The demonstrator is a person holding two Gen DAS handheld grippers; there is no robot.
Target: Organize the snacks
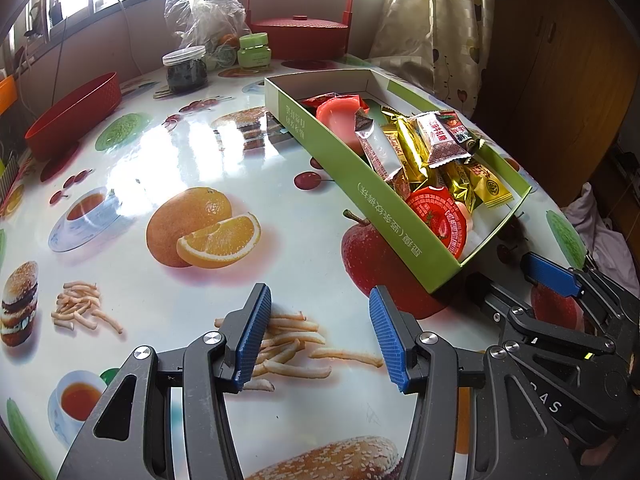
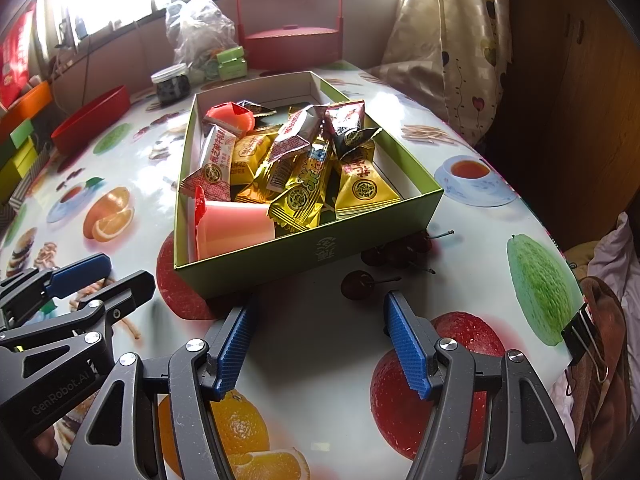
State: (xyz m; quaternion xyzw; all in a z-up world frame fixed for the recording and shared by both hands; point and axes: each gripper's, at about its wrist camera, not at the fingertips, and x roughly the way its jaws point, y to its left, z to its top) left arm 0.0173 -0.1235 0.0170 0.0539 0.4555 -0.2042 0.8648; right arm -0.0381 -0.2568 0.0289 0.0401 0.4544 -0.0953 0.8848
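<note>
Both grippers (image 1: 320,336) (image 2: 318,344) gape empty; green snack box (image 2: 312,246) runs lengthwise toward the window.

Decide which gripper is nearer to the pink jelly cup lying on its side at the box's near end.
Right. The right gripper hovers open just before the green box's near wall, behind which the jelly cup lies. The left gripper hovers open farther off, beside the box's long side.

"GenRobot.AI" is printed on the black body of the left gripper (image 2: 60,392) in the right wrist view. The number "642" is read on a yellow snack packet (image 2: 250,156). Chinese characters are printed on the green box (image 1: 380,216) wall and other wrappers.
</note>
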